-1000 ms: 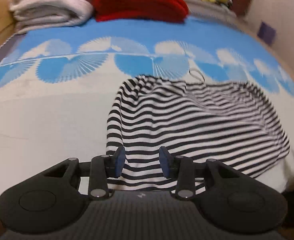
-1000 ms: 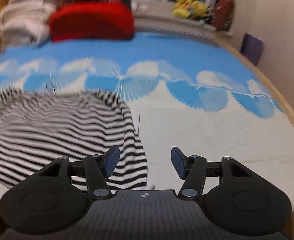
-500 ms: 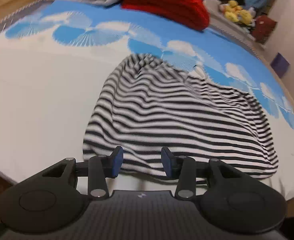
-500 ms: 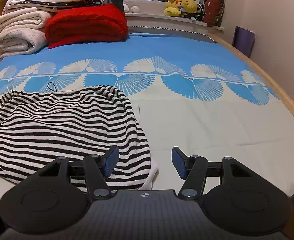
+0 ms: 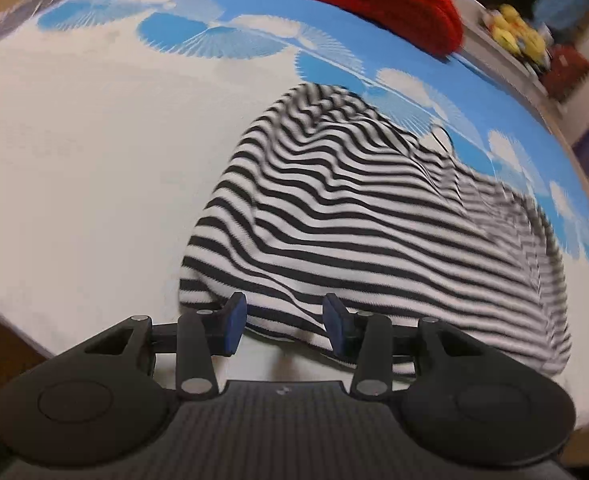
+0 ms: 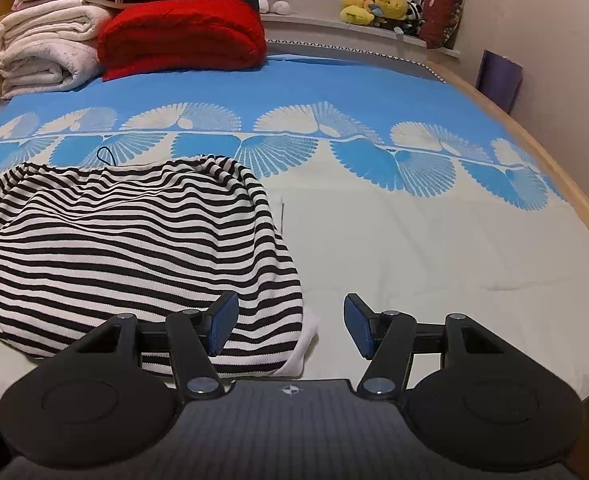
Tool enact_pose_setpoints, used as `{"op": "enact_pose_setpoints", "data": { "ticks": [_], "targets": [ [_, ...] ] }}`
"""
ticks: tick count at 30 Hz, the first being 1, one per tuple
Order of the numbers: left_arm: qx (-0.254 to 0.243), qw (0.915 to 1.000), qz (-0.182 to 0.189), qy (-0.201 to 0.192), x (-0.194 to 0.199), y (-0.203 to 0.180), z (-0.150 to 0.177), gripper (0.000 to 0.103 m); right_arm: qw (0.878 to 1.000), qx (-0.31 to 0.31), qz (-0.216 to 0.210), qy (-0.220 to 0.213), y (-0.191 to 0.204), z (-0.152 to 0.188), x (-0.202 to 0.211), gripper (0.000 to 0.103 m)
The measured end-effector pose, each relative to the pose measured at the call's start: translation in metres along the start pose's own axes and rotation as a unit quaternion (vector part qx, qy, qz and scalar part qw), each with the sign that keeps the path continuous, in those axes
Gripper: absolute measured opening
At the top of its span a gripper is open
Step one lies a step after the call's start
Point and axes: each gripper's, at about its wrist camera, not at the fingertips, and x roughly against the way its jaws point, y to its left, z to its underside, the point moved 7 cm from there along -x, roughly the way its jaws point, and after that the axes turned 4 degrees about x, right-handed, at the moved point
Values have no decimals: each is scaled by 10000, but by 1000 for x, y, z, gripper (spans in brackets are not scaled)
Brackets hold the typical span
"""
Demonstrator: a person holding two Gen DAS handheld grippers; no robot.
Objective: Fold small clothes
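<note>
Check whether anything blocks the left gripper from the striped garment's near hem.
Nothing visible does. The left gripper hangs with jaws open directly over the near hem of the striped garment, only bare bedspread around it.

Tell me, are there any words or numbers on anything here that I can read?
None can be read.
The striped garment shows only black and white stripes.
The bedsheet has fan shapes, no letters.
Each gripper body carries one small round mark, no text.
The soft toys on the sill are too small to tell.

Black matte left gripper (image 5: 284,322) and right gripper (image 6: 290,326): blue pads, silver pivot screws, round side housings, ribbed grey base at lower frame.
</note>
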Motion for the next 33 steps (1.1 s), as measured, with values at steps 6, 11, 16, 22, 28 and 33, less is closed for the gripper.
{"op": "enact_pose_setpoints", "data": {
  "ticks": [6,11,16,22,28,33],
  "targets": [
    [1076,9935,39,382,-15,32,-5,47,10000,-58,-64,21,1,-1,-1,60],
    [1630,9846,66,632,-29,45,-3,51,10000,-36,-65,33,1,-2,-3,60],
    [1934,9782,55,753,-38,52,1,58,10000,-13,-43,45,4,-1,-3,60],
    [2081,9760,119,627,-48,53,-9,60,9999,-37,38,131,1,0,-7,60],
    [2010,9787,16,421,-52,47,-18,19,9988,-9,244,428,-6,7,-18,60],
    [1442,9895,-78,20,-29,18,-34,12,9959,-423,368,712,-25,12,-27,60]
  ]
}}
